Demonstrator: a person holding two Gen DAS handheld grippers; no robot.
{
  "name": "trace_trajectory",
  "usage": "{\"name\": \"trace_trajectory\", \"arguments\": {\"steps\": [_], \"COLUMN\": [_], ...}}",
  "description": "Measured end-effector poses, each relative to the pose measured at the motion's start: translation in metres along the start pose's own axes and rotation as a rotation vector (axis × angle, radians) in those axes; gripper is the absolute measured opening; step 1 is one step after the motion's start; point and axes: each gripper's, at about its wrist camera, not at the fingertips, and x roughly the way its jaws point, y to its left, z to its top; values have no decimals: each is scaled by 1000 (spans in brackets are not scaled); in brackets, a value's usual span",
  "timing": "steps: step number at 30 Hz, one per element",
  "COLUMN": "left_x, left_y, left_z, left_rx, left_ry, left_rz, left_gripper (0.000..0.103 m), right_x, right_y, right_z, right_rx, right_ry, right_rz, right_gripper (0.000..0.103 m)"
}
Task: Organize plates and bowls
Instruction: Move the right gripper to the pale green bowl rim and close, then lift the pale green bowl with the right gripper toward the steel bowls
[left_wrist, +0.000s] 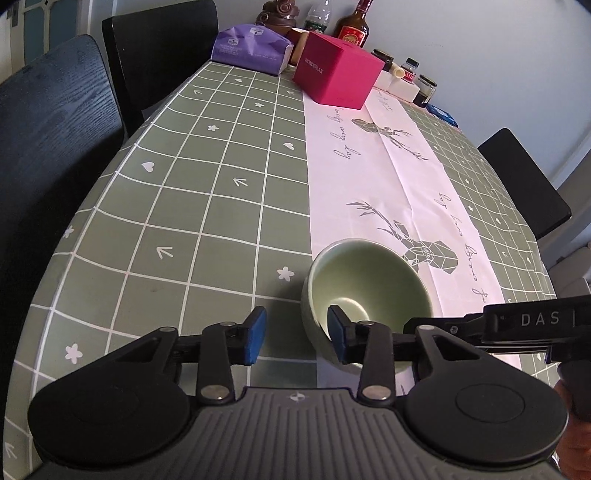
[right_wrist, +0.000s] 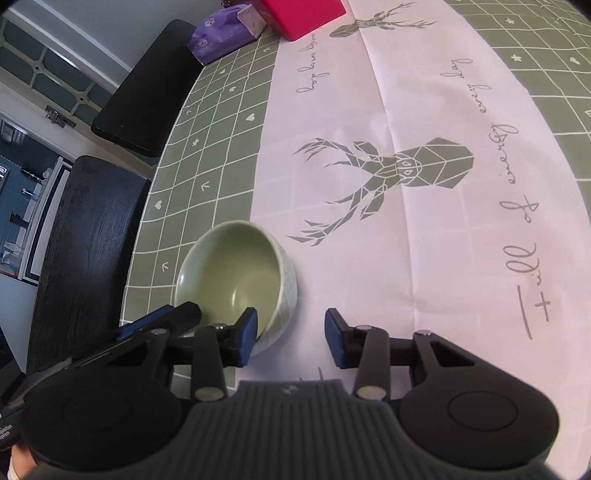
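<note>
Left wrist view: the left tongs (left_wrist: 297, 334) stand spread, the near rim of the pale green ceramic bowl (left_wrist: 369, 291) between their blue pads, unpinched. Right wrist view: the right tongs (right_wrist: 291, 338) stand spread likewise, straddling the bowl's (right_wrist: 236, 280) right rim on the checked green surface (right_wrist: 221, 122).

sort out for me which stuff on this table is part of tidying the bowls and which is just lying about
Part of the job:
- green bowl, straddled at the rim by both grippers
- left gripper
- right gripper

Just lying about:
- pink box
- purple pack
- brown bottle
- clear plastic bottle
- small jars
- black chairs
</note>
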Motion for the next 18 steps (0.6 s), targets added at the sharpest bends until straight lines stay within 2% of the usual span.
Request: {"name": "trace_trajectory", "arguments": {"steps": [2,10,18], "left_x": [3,18,19], "left_y": [0,-16,-27], "left_z": [3,9,9], "left_rx": [4,71,130], "left_ry": [7,48,68], "left_rz": [1,5,69], "left_gripper": [37,14,13], "right_x": [2,10,11], "right_y": [1,7,16], "right_z": [2,6,5], "right_rx": [-3,-21,-44], "right_ry": [3,15,7], "right_rz": [-6,-12,-64], "right_gripper": [36,17,13]}}
